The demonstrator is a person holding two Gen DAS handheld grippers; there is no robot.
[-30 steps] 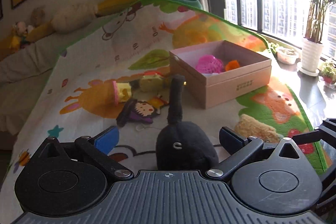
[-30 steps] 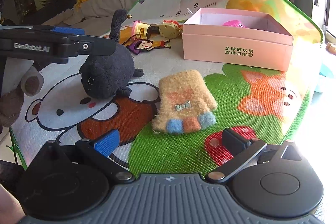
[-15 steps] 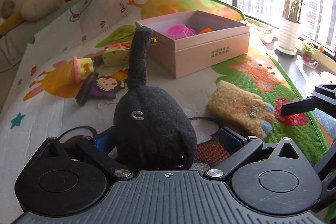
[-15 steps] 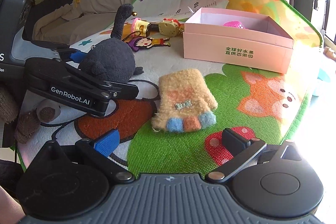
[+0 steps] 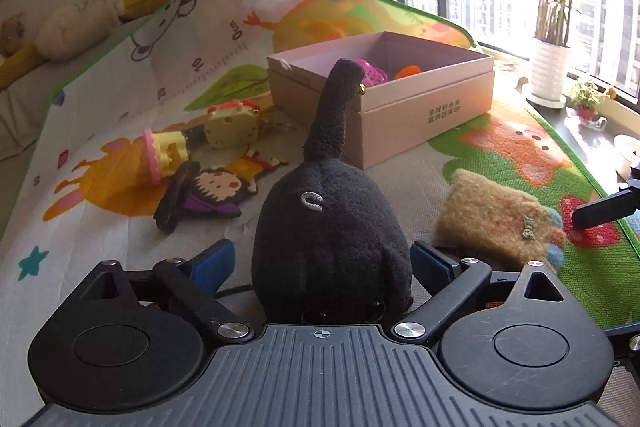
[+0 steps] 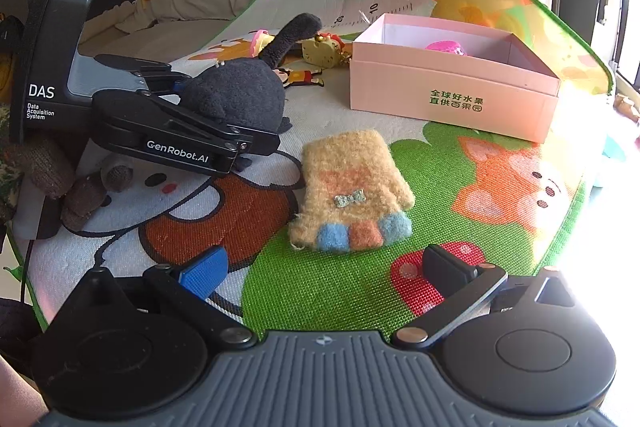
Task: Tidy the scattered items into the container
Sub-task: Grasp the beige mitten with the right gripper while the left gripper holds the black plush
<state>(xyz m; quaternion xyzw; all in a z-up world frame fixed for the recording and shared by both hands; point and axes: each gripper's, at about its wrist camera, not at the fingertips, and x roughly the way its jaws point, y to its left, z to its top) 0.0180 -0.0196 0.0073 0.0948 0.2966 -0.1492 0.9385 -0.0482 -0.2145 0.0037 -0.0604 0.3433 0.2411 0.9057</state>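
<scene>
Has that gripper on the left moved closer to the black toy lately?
Yes. In the right wrist view the left gripper came down around the black plush toy, jaws closing.

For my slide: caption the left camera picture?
Left gripper closing around black plush toy beside pink box.

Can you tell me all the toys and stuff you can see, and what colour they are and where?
black plush toy: one, black, on the mat, between the left claw's pads
fuzzy mitten: one, tan with blue and orange tips, on the mat in front of the box
box: one, pink, open, far side of the mat
basket toy: one, magenta, inside the box
small orange piece: one, orange, inside the box
flat doll: one, purple and red, on the mat left of the plush
yellow toys: two, yellow and pink, behind the doll
play mat: one, cartoon print
left claw: jaws closing around the plush
right claw: open, empty
</scene>
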